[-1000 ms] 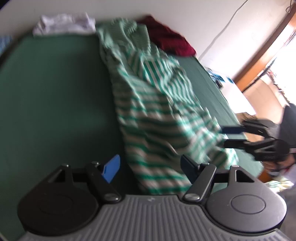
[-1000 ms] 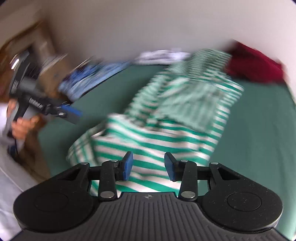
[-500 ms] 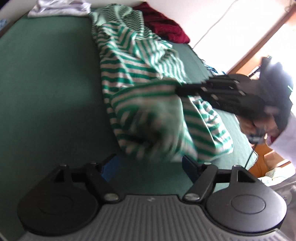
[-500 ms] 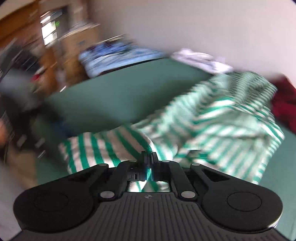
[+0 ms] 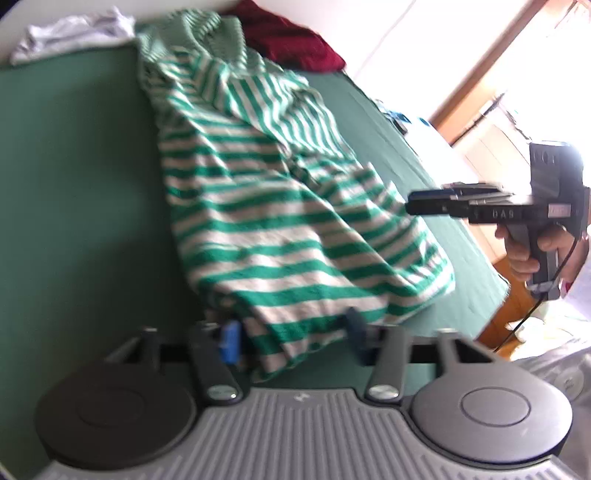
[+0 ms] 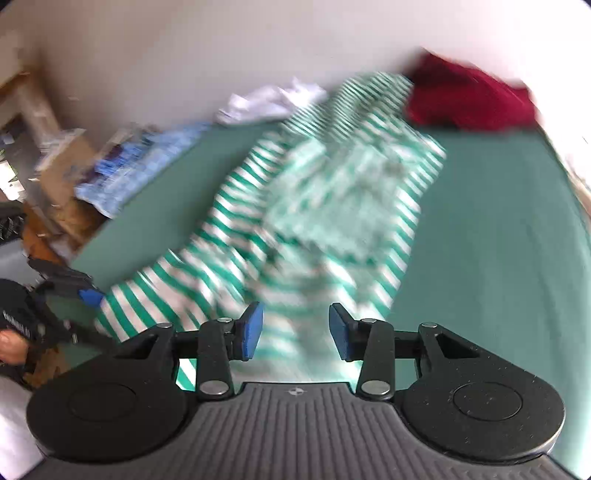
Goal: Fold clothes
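A green-and-white striped shirt (image 5: pixel 280 221) lies lengthwise, rumpled, on the green bed cover (image 5: pixel 74 184). My left gripper (image 5: pixel 293 336) is down at its near hem. The jaws are closing with the hem corner between the blue pads, which do not visibly press it. In the right wrist view the shirt (image 6: pixel 332 206) is blurred, and my right gripper (image 6: pixel 295 330) hovers over its near part, jaws opening and nothing held. From the left wrist view the right gripper (image 5: pixel 412 201) hangs above the shirt's right edge. The left gripper (image 6: pixel 86 293) touches the shirt's left corner.
A dark red garment (image 5: pixel 291 48) and a white one (image 5: pixel 74 33) lie at the far end by the wall. A blue patterned cloth (image 6: pixel 140 170) sits on the bed's left side, beside cardboard and wooden furniture. A hand (image 5: pixel 524 251) holds the right gripper past the bed's right edge.
Half a second ago the right gripper was shut on a shirt fold, carrying it across. It has let go and drawn back. The left gripper sank to the hem and its jaws narrowed.
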{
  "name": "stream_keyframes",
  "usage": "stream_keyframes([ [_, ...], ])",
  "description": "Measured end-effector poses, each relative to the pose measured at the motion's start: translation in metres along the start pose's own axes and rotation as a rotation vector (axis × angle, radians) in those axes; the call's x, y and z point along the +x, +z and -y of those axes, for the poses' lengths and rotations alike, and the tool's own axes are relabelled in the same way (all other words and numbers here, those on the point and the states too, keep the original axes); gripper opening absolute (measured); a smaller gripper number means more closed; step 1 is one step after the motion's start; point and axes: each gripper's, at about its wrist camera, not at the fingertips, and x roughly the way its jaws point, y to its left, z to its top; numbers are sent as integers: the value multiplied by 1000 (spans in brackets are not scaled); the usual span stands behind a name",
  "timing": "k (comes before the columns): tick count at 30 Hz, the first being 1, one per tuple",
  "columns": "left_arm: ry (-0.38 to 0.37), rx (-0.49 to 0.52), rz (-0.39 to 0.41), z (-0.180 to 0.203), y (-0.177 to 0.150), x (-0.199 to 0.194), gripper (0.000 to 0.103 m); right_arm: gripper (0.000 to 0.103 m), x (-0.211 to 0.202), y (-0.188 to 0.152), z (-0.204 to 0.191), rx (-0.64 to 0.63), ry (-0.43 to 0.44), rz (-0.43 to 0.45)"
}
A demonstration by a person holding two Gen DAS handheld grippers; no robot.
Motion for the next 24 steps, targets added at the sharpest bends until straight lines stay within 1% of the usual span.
stream_keyframes([
  [1, 2, -4, -17, -1, -1, 5, 42, 43, -3, -7, 3, 24, -18, -19],
  [2, -1, -13, -23, -3, -3, 9, 40, 44, -6, -12, 7, 55, -13, -26],
  [3, -1, -15, -11, -4, -4, 9, 40, 44, -8, -19, 6, 81, 0, -29],
  [4, 0, -16, 0, -5, -5, 9, 35, 44, -7, -24, 3, 90, 5, -32],
  [5, 10, -2, -2, -5, -5, 9, 21, 43, -6, -29, -1, 97, 8, -35],
  [6, 6, 11, -14, -4, -5, 8, 15, 38, -4, -31, -7, 89, -8, -43],
  [7, -10, 20, -28, -4, -6, 5, 7, 17, -3, -31, -11, 77, -33, -34],
  [8, -24, 30, -42, -3, -7, 1, 5, 7, -6, -30, -12, 81, -39, -6],
  [11, -9, 85, -98, 5, -15, -8, 1, 7, -12, -19, -6, 167, -5, 79],
  [12, 3, 92, -108, 6, -17, -10, 1, 7, -12, -18, -4, 186, 0, 79],
  [13, 18, 79, -112, 2, -17, -8, 1, 7, -8, -18, -3, 177, -20, 59],
  [14, 34, 66, -116, -2, -18, -7, 1, 8, -3, -20, -3, 164, -43, 37],
  [15, 48, 53, -120, -6, -18, -5, 2, 10, 3, -23, -4, 147, -57, -10],
  [16, 43, 50, -118, -6, -15, -4, 2, 12, 2, -27, -7, 126, -68, -20],
  [17, 38, 47, -116, -6, -12, -4, 3, 20, 1, -31, -9, 104, -80, -24],
  [18, 33, 47, -115, -6, -9, -3, 7, 24, -1, -32, -11, 86, -91, -45],
  [19, 42, 89, -113, -4, -8, -7, 16, 32, -5, -29, -13, 63, -94, -23],
  [20, 52, 130, -111, -1, -8, -12, 26, 37, -10, -26, -16, 38, -96, 5],
  [21, 65, 153, -104, -2, -8, -18, 29, 38, -14, -23, -18, 14, -99, 34],
  [22, 76, 150, -84, -6, -5, -24, 34, 38, -18, -19, -20, -11, -101, 62],
  [23, 87, 148, -65, -10, -3, -30, 40, 37, -22, -16, -22, -35, -103, 91],
  [24, 98, 144, -46, -14, 0, -36, 46, 37, -20, -11, -27, -69, -84, 108],
])
